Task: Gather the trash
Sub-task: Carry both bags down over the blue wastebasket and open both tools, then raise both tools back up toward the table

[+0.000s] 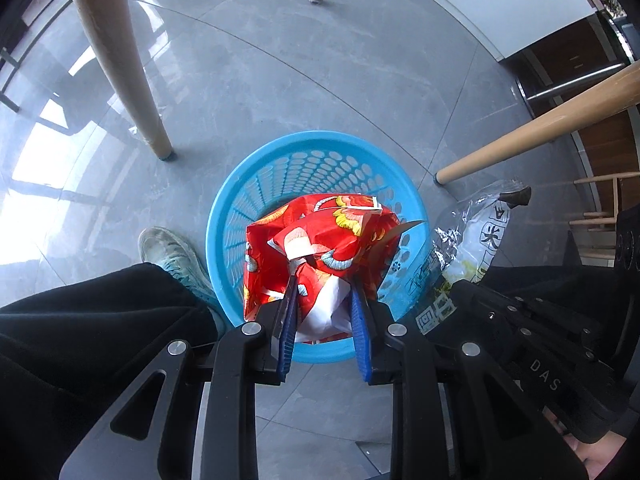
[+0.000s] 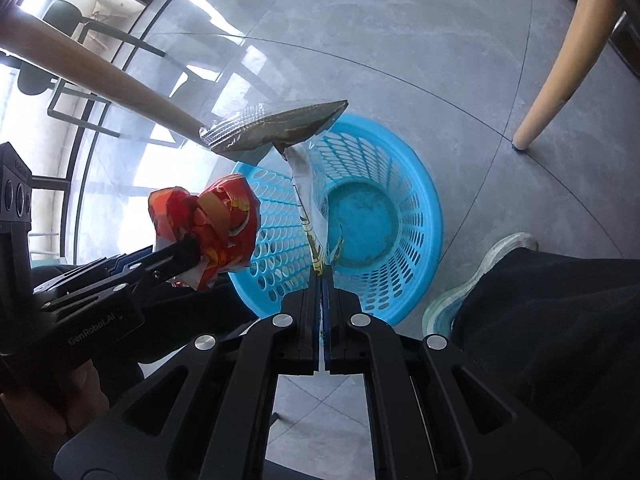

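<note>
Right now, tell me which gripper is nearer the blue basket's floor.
Hard to say. The left gripper hangs over the blue basket with the red wrapper; the right gripper over its near rim.

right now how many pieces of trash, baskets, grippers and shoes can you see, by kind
trash pieces: 2, the red wrapper in the left gripper and the clear plastic bag in the right gripper
blue basket: 1
grippers: 2
shoes: 2, one in the left wrist view, one in the right
total: 7
</note>
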Available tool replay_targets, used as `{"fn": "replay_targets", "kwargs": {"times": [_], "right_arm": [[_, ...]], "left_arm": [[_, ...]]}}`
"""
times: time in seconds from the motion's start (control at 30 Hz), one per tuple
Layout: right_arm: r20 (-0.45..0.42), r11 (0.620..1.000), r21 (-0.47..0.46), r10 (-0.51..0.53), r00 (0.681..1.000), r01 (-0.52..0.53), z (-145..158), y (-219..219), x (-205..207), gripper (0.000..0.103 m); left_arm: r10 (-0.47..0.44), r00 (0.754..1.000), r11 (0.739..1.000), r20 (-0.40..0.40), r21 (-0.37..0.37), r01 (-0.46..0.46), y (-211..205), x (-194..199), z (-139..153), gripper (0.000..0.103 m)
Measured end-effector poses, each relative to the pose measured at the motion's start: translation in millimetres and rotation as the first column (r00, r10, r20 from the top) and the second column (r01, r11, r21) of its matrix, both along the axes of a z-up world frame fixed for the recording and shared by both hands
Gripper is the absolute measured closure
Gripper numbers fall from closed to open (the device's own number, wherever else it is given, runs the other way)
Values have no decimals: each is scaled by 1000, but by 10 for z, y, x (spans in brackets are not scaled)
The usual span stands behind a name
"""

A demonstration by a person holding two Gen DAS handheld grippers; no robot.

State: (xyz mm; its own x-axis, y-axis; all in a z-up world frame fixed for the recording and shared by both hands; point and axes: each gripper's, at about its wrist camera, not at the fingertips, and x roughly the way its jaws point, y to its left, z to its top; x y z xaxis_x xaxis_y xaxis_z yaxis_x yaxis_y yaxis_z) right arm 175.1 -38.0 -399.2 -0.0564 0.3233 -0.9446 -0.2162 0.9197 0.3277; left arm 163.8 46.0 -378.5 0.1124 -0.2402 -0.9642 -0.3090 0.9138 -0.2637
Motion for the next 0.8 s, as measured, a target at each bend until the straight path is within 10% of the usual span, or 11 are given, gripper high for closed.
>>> {"fn": "replay_targets", "kwargs": {"times": [0.2,0.8], "right_arm": [[-36,1000,-5,-18,999,18,-35,-33,15,92],[54,1000,20,-10,998,9,546,-206,-208,74]], "left_arm": [[30,1000,999,5,-22,-30,41,18,-21,64],[81,994,997,78,-12,-80,93,-218,377,59]]}}
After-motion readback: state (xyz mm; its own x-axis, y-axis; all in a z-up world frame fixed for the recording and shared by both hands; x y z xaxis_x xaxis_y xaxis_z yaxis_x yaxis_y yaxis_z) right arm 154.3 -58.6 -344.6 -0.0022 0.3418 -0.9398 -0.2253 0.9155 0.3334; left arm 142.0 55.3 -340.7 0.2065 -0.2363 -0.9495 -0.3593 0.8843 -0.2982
